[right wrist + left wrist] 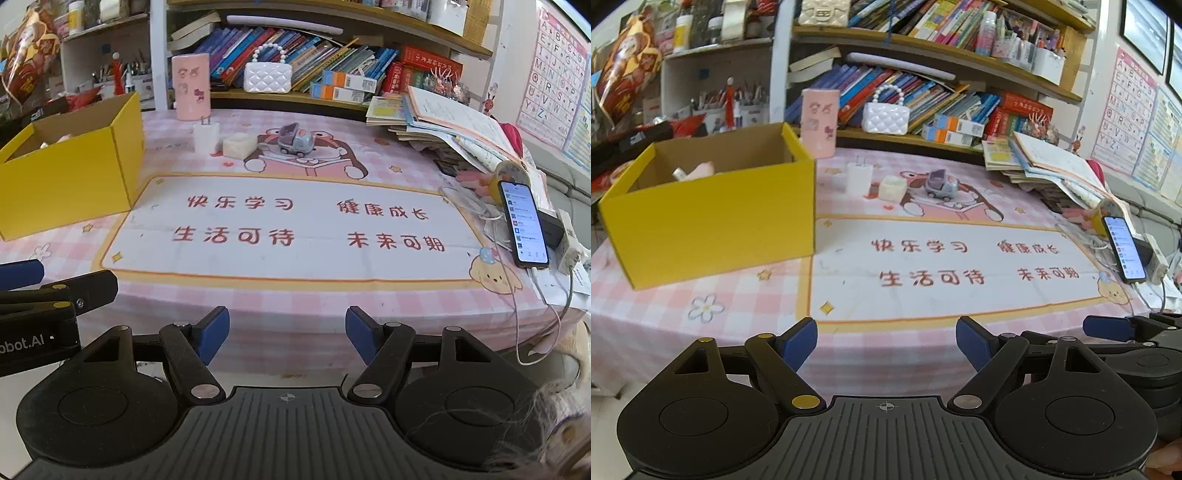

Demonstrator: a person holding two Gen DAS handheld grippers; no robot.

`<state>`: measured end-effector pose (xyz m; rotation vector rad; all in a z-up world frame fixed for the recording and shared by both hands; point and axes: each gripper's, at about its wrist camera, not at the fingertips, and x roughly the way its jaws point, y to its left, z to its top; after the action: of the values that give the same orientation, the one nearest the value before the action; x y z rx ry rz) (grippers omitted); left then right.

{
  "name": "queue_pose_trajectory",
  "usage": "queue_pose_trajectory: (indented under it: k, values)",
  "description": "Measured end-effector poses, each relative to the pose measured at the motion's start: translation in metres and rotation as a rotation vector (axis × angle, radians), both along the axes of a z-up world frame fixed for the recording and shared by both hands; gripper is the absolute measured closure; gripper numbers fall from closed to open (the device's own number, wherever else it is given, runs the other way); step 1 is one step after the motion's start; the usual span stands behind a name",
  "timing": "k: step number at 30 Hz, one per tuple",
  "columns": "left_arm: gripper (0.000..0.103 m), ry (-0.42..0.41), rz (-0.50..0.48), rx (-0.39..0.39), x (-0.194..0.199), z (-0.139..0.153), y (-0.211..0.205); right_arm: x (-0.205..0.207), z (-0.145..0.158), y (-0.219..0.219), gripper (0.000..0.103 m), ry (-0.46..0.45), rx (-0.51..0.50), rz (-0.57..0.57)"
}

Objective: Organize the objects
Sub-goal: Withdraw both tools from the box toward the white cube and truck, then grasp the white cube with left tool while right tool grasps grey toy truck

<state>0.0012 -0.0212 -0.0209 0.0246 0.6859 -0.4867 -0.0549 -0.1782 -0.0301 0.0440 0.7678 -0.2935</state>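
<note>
Yellow cardboard box [713,221], rectangular, open-topped

- The yellow box [713,218] hides most of its contents; only a pink shape and a small pale cap show above its near wall, too little to name.
- In the right wrist view the box's left end runs off the picture edge.
- The right gripper [1108,328] shows only one blue finger in the left wrist view; the rest is cut off.
- The phone [524,229] screen text is too small to read.
- The book stack [1052,173] covers whatever lies beneath it.
</note>
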Motion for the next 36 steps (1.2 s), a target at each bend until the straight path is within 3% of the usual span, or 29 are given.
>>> queue_pose_trajectory:
  k: [14, 28, 31, 36]
  values:
    - [0.018, -0.022, 0.029, 0.025, 0.052, 0.010, -0.053, 0.060, 0.005, -0.053, 0.036, -0.012, 0.062, 0.013]
    - [0.019, -0.057, 0.141, 0.045, 0.141, 0.015, -0.117, 0.162, 0.009, -0.128, 0.039, -0.054, 0.080, 0.087]
    - [0.020, -0.046, 0.173, 0.052, 0.163, 0.011, -0.129, 0.189, 0.009, -0.144, 0.046, -0.060, 0.102, 0.108]
    - [0.024, -0.037, 0.193, 0.074, 0.200, 0.002, -0.153, 0.233, 0.005, -0.162, 0.047, -0.066, 0.128, 0.167]
